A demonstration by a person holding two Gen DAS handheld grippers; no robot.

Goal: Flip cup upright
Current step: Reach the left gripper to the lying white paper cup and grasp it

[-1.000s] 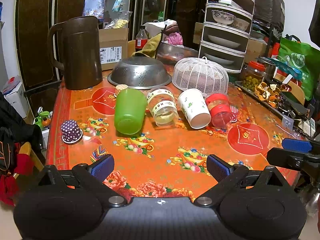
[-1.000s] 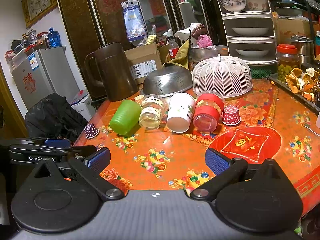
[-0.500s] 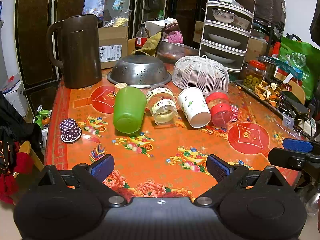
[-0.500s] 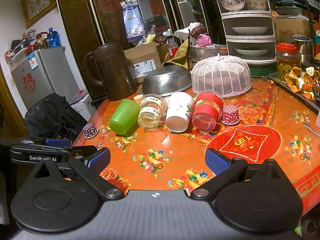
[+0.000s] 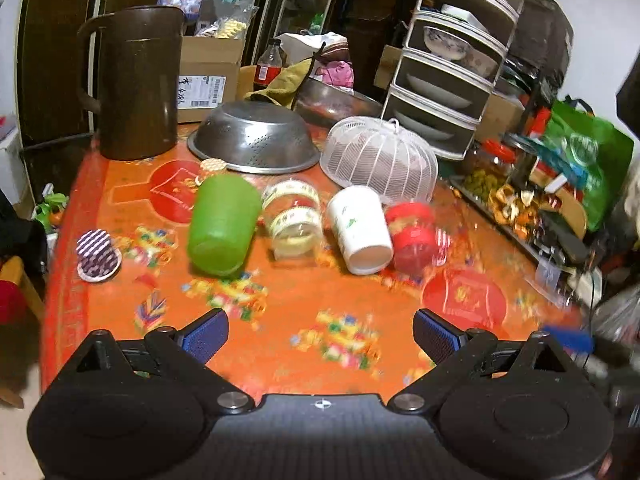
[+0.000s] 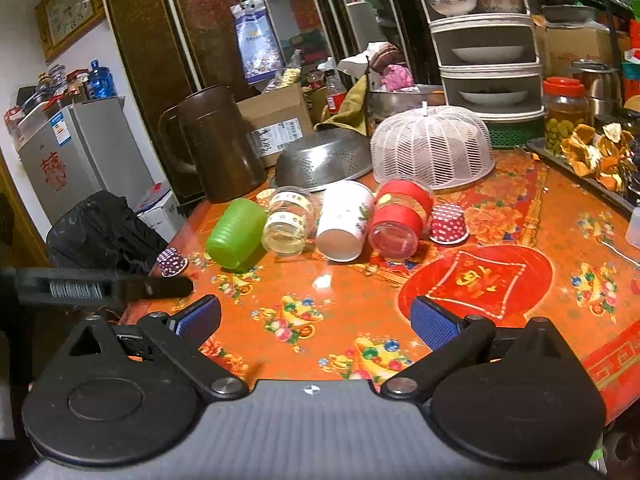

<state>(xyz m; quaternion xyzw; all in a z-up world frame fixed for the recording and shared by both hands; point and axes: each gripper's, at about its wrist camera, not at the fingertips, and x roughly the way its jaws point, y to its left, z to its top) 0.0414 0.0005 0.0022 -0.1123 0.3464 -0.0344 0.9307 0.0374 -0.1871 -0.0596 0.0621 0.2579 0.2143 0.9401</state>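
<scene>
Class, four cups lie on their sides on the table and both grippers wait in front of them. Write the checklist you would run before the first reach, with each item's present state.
1. Left gripper open and holding nothing: ok.
2. Right gripper open and holding nothing: ok.
3. Cups upright: not ok; the green cup, clear cup, white cup and red cup all lie on their sides.
4. Room around each cup: not ok; they lie in a tight row.
5. Sharp left view: not ok; it is blurred.
6. Clear cup's contents: cannot tell.
</scene>
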